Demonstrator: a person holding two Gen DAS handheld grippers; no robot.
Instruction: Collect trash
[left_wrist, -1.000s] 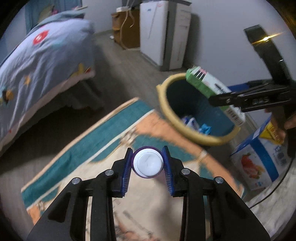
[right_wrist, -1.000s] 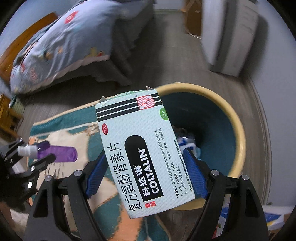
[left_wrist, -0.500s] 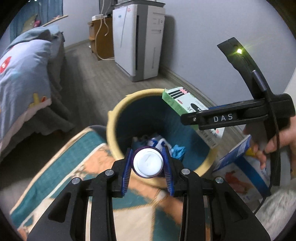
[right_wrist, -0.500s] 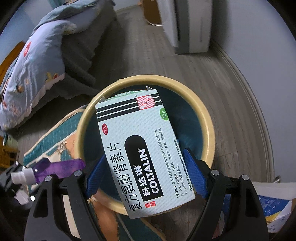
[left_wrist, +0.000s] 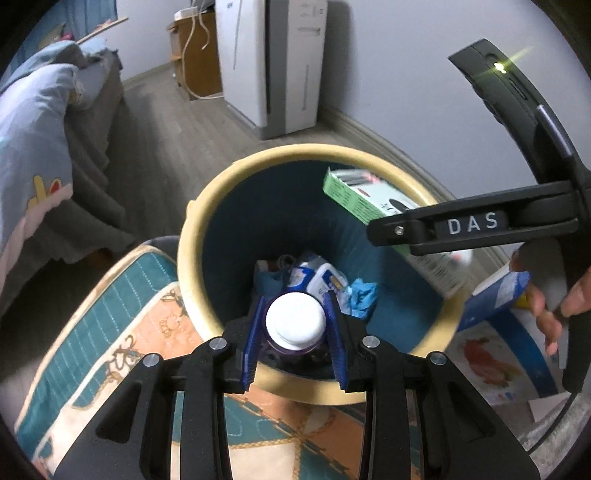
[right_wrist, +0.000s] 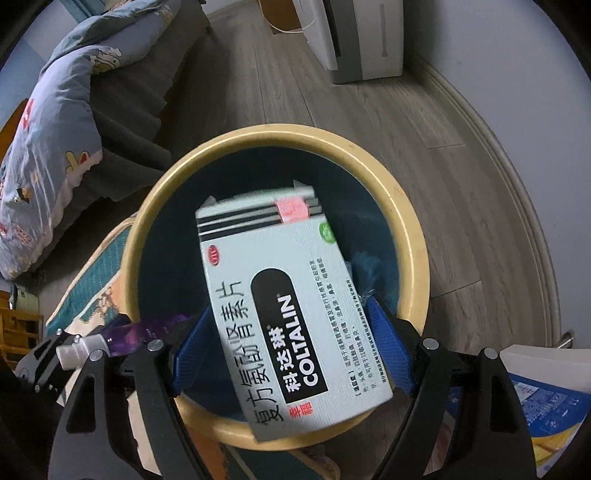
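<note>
While both grippers are hovering over the bin (left_wrist: 201, 236) at frame centre, the left gripper (left_wrist: 295, 325) is opening around the bottle (left_wrist: 295, 320) and the right gripper (right_wrist: 291, 345), wide, is gripping the box (right_wrist: 280, 295), which is risking snagging the rim.

Purple plastic bottle's (left_wrist: 295, 345) body is hidden behind its white cap. Pale green cardboard medicine box (right_wrist: 291, 299) shows blurred top print and hides the teal bin (right_wrist: 413, 236) contents.
</note>
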